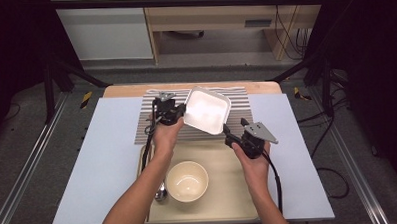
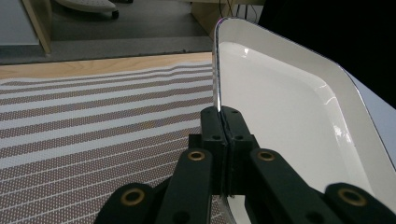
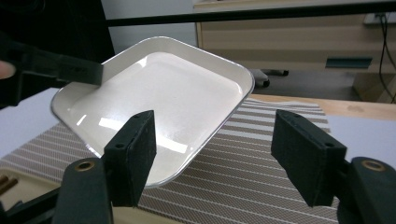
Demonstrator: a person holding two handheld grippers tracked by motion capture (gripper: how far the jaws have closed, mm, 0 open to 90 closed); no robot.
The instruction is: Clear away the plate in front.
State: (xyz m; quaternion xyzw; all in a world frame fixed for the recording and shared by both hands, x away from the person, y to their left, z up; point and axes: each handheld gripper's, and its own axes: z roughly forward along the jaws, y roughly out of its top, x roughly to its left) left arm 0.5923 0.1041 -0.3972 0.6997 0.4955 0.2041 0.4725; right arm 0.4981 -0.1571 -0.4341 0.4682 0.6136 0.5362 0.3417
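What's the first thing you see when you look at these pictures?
The shiny white square plate, tilted up in the air over the striped mat. The left gripper pinches its rim shut, while the right gripper waits open just beside it. Nearer, a cream bowl sits on a tray.

Floor (image 1: 224,43): grey, filling the upper middle of the high view beyond the table's far edge.
Cabinet (image 1: 103,30): white-fronted, upper left of the frame, standing on the floor.
Wooden desk (image 1: 208,14): light wood, upper centre, open beneath; a grey label on its front rail.
Cables (image 1: 288,31): black, hanging at the upper right beside the desk.
Black frame bar (image 1: 182,1): runs level across the top.
Aluminium rails (image 1: 28,163): slant along the lower left and lower right edges.
Light: even, from overhead; side margins dark.
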